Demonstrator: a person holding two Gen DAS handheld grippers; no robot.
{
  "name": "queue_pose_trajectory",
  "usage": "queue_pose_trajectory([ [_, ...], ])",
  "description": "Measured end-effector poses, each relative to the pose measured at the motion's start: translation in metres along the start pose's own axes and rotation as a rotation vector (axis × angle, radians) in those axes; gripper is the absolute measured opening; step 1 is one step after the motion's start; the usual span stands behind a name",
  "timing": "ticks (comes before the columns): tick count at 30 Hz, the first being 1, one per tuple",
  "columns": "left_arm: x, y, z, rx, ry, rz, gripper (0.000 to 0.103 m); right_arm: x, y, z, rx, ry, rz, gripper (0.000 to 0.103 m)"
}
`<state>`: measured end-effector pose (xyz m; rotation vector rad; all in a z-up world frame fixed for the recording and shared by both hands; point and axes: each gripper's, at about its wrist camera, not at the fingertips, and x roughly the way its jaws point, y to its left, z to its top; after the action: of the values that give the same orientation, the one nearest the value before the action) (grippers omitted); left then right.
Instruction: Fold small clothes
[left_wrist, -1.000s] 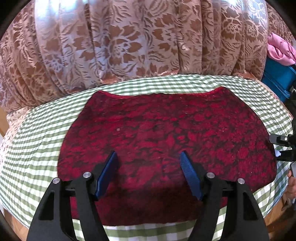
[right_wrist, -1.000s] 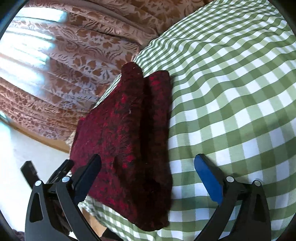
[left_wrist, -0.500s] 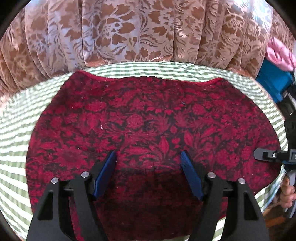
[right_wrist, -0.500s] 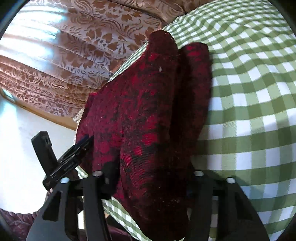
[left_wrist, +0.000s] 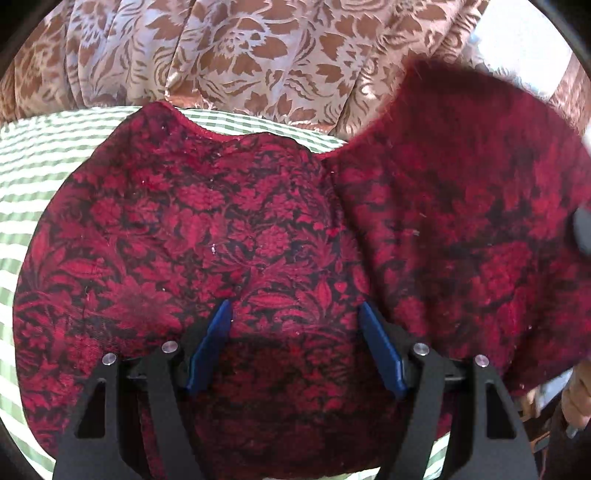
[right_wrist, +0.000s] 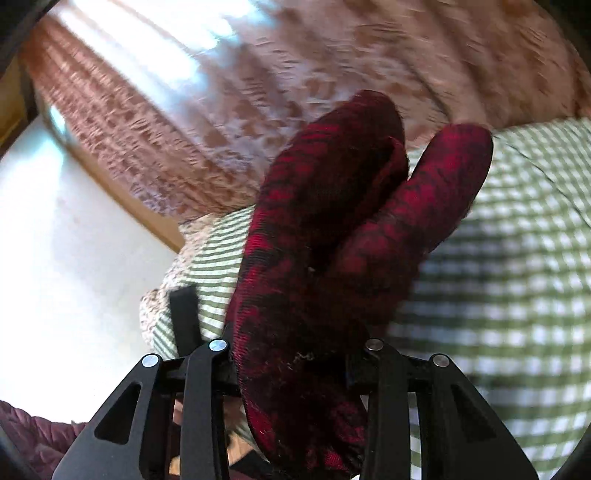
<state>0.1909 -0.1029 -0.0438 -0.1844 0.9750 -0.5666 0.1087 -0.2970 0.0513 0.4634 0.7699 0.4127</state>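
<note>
— While the checked cloth (left_wrist: 44, 155) holds most of the red garment (left_wrist: 207, 236), your fold is only begun.
— And my grippers?
— Your right gripper (right_wrist: 295, 363) is closing on its raised edge; your left gripper (left_wrist: 295, 350) stands apart over the middle.

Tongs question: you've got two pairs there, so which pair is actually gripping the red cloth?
The right tongs: they are closing on the lifted edge of the red cloth. The left tongs are open, blue pads apart over the cloth.
</note>
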Motion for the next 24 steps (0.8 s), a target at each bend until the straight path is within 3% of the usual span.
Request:
queue_pose_trajectory([
  [3,-0.004,0.009,0.001,-0.032,-0.008,-0.042,0.066,0.029,0.036,0.01,-0.068,0.042,-0.012,0.033],
  [7,-0.032,0.037,-0.001,-0.1,-0.018,-0.13,0.05,0.07,0.07,0.017,-0.155,0.11,-0.079,0.033],
  [9,-0.053,0.059,-0.006,-0.145,-0.039,-0.165,0.05,0.082,0.08,0.019,-0.185,0.13,-0.133,0.033],
  [14,-0.105,0.12,-0.011,-0.241,-0.12,-0.156,0.049,0.115,0.117,0.01,-0.316,0.159,-0.268,0.033],
  [18,-0.132,0.158,-0.001,-0.302,-0.164,-0.202,0.049,0.174,0.149,-0.029,-0.517,0.212,-0.404,0.034],
  [20,-0.141,0.167,0.007,-0.317,-0.17,-0.255,0.049,0.201,0.156,-0.055,-0.617,0.243,-0.447,0.04],
  [24,-0.139,0.163,0.031,-0.276,-0.137,-0.31,0.057,0.225,0.166,-0.091,-0.781,0.202,-0.536,0.047],
])
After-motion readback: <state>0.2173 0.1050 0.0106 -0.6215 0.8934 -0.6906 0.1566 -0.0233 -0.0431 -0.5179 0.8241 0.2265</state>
